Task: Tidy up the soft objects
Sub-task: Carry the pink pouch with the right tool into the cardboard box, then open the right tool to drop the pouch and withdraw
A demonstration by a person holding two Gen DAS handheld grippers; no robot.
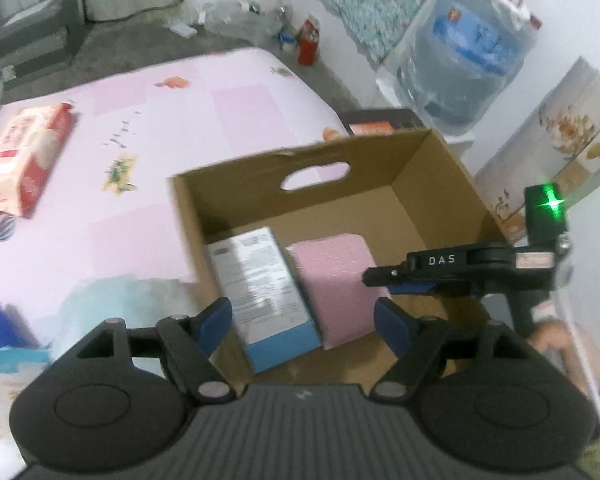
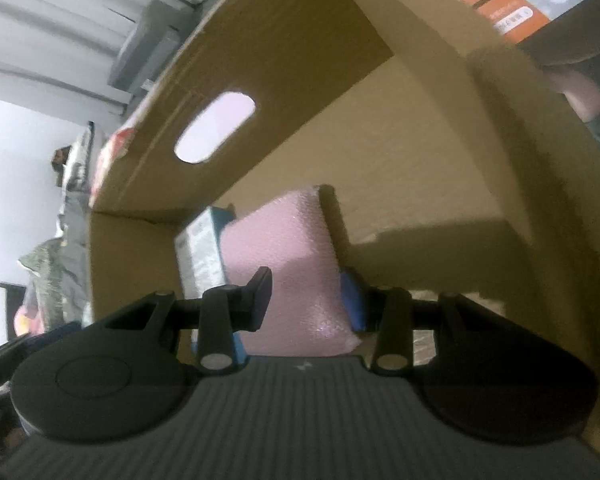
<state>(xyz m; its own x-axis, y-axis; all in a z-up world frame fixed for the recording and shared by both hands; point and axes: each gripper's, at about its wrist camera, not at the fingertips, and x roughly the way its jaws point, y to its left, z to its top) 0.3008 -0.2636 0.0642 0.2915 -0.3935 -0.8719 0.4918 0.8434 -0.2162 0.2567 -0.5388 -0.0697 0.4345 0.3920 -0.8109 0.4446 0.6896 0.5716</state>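
Inside cardboard box (image 1: 420, 184), pink foam-wrapped block (image 2: 296, 264)

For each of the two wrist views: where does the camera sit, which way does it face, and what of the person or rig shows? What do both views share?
Left wrist: sits above the cardboard box, facing down into it; its own left gripper stands open, with the right gripper and a hand visible.
Right wrist: sits inside the box, rolled sideways; its right gripper is shut on the pink pack.
Shared: the box, the pink pack and the blue-and-white pack.
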